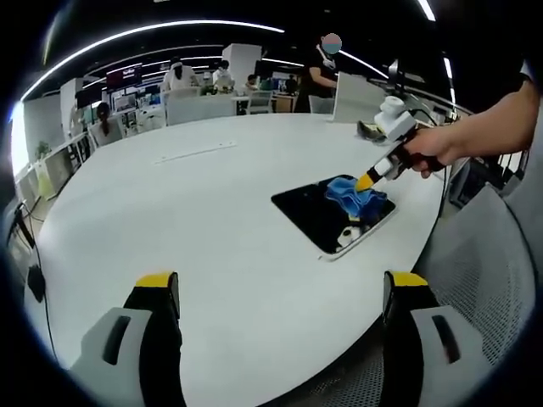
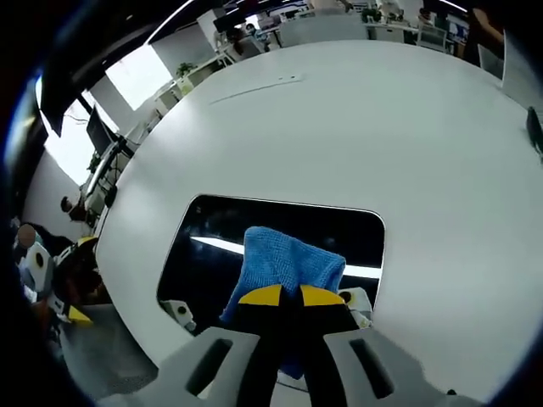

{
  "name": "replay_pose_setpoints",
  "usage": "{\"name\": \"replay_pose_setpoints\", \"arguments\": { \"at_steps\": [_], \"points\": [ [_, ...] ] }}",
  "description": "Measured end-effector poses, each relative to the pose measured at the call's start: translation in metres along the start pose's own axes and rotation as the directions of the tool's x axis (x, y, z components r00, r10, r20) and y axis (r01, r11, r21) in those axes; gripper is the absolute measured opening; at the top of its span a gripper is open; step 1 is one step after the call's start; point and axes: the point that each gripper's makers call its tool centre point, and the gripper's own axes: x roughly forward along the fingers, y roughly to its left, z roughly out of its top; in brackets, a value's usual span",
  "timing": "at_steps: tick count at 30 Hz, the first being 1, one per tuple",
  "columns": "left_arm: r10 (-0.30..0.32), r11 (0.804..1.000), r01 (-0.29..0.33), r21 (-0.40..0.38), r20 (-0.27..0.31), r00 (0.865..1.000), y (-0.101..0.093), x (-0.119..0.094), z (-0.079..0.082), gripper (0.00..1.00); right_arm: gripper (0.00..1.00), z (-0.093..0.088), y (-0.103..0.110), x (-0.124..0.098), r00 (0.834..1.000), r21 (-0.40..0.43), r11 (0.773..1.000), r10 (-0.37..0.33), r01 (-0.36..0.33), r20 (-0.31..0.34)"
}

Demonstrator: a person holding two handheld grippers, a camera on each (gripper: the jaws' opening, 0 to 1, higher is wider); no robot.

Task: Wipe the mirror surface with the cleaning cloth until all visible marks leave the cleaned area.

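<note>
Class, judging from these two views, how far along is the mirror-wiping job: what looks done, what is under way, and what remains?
Done: the right gripper is shut on the blue cloth and has it pressed on the mirror, which lies flat on the white table. In hand: wiping near the mirror's near edge. Left: covering the rest of the glass; marks are too small to judge. The left gripper hovers open, apart from the mirror.

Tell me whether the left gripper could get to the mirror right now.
Probably yes: the left gripper is open over bare table, nothing between it and the mirror. The right gripper and blue cloth occupy the mirror's far part.
</note>
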Motion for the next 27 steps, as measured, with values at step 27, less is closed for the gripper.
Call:
{"name": "replay_pose_setpoints", "arguments": {
  "at_steps": [27],
  "points": [
    [0.005,1.0,-0.005,0.007,-0.007,1.0,0.001,0.0,-0.001,0.99,0.01,-0.005,-0.035,-0.013,0.999,0.007,0.999,-0.035,0.035,-0.012]
  ]
}}
